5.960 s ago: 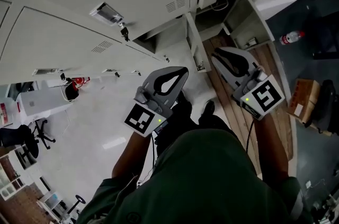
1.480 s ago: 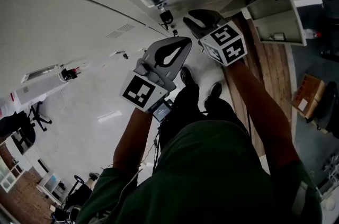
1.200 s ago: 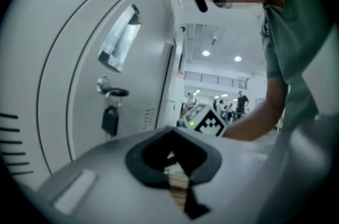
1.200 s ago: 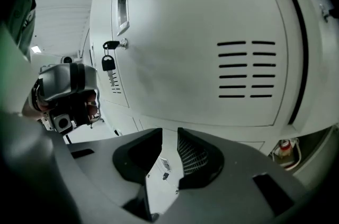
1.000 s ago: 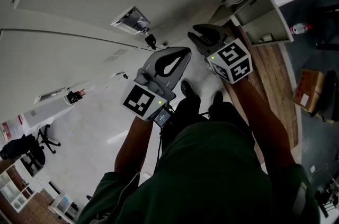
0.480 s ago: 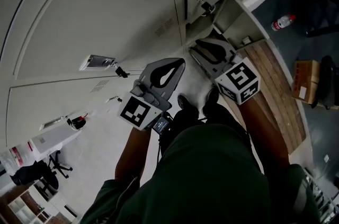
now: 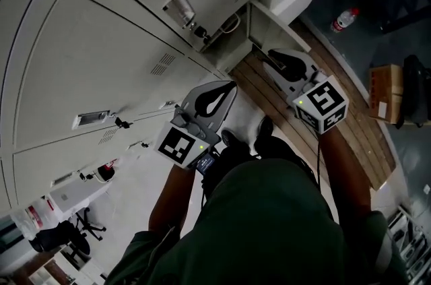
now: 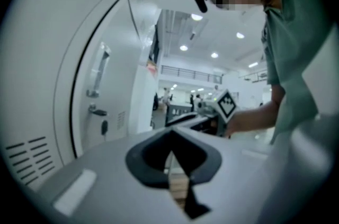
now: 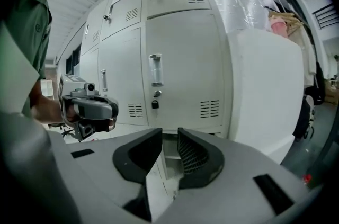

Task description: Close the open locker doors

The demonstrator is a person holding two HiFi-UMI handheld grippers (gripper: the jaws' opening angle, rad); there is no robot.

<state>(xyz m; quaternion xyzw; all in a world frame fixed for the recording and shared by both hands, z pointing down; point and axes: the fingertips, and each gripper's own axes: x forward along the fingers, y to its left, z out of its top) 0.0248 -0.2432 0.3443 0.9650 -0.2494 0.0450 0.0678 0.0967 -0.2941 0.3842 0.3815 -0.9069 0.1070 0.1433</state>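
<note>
The right tongs (image 7: 281,63) have drawn back from the locker face (image 7: 128,48) (now nearer the open bottom locker (image 7: 232,25)).

The lockers (image 7: 135,54) were pale grey-white with dark vent slots. The left gripper (image 7: 229,87) and right gripper (image 7: 275,56) were light grey with black jaw pads, and the marker cube (image 7: 324,105) carried black-and-white squares. The floor planks (image 7: 316,135) at 3 o'clock were brown. The bottle (image 7: 343,19) at 1 o'clock had a red label. The shirt (image 7: 269,223) was dark green.
</note>
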